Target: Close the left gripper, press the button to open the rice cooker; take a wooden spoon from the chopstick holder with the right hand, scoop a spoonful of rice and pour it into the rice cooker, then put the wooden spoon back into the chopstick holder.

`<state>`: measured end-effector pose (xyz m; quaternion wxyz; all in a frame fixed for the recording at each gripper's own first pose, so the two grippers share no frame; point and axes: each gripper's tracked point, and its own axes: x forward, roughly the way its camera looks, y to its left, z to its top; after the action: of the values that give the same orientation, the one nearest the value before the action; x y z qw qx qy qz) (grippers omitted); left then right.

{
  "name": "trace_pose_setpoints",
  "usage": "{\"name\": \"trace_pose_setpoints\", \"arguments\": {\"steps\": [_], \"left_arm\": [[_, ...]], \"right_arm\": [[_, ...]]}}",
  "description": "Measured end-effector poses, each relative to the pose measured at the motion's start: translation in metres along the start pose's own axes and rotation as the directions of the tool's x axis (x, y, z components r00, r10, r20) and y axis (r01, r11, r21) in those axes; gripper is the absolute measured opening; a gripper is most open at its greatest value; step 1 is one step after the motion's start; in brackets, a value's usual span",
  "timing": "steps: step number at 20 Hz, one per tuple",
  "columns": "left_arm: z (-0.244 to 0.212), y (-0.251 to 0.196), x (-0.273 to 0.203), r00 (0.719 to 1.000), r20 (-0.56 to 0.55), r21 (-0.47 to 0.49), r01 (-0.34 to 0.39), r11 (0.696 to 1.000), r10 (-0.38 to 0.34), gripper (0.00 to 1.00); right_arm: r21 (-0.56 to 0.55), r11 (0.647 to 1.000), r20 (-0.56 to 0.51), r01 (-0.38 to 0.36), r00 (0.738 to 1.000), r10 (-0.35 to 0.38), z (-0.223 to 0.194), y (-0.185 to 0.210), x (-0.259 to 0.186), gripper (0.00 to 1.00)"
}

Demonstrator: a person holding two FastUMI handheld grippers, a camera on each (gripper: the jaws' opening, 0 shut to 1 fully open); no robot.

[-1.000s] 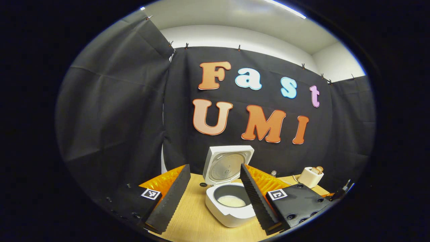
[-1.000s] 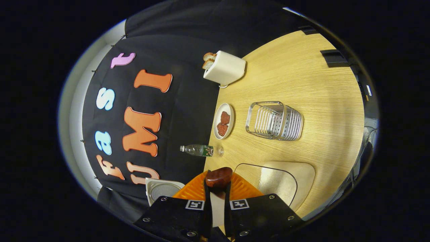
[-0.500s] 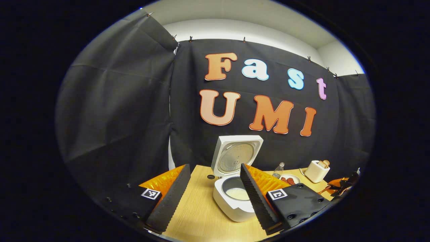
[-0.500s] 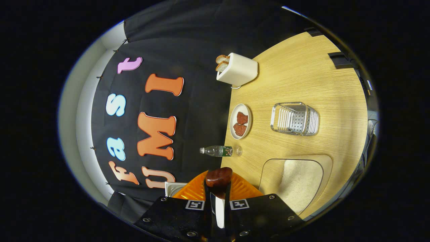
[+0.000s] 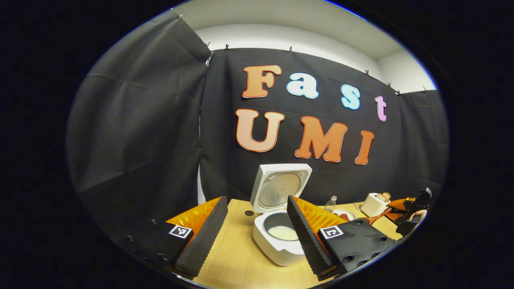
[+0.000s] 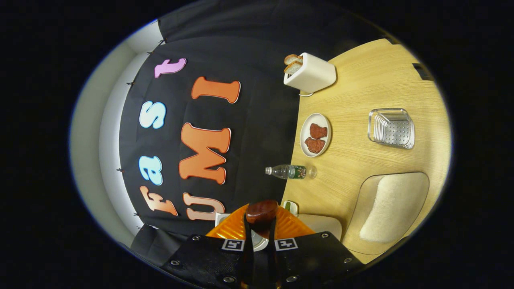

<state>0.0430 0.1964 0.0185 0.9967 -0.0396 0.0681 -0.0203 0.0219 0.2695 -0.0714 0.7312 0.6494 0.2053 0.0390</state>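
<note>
No readable text, bottle (image 6: 290,171) label too small, gripper markers carry no words

rice cooker (image 5: 277,241) front corner behind a finger; wooden spoon (image 6: 261,212) handle hidden between fingers (image 6: 246,241)

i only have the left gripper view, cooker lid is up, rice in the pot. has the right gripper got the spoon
observer: yes, the right gripper is shut on the wooden spoon, whose bowl pokes past the fingertips.
operator: where's the chopstick holder
observer: the chopstick holder stands on the table, apart from the plate; it looks empty.
operator: and the rice supply
observer: a tray of rice lies on the table beside the holder, not touching it.
</note>
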Motion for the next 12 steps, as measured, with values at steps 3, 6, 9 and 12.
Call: {"name": "trace_pose_setpoints", "arguments": {"steps": [3, 6, 9, 12], "left_arm": [[0.002, 0.002, 0.003, 1.000, 0.006, 0.004, 0.003, 1.000, -0.003, 1.00], [0.001, 0.004, 0.003, 1.000, 0.003, 0.007, 0.005, 1.000, -0.005, 1.00], [-0.002, 0.008, 0.005, 1.000, 0.000, 0.002, 0.002, 1.000, -0.002, 1.00], [-0.004, 0.009, 0.009, 1.000, 0.000, 0.000, 0.003, 1.000, -0.003, 1.00]], "right_arm": [[0.000, 1.000, -0.017, -0.029, 0.999, 0.029, -0.013, 0.024, 0.016, 0.13], [-0.031, 0.998, -0.029, -0.046, 0.999, 0.045, -0.029, 0.045, 0.035, 0.13], [-0.059, 0.996, -0.047, -0.062, 0.997, 0.060, -0.046, 0.064, 0.050, 0.13], [-0.112, 0.991, -0.064, -0.072, 0.996, 0.065, -0.062, 0.080, 0.067, 0.13]]}}
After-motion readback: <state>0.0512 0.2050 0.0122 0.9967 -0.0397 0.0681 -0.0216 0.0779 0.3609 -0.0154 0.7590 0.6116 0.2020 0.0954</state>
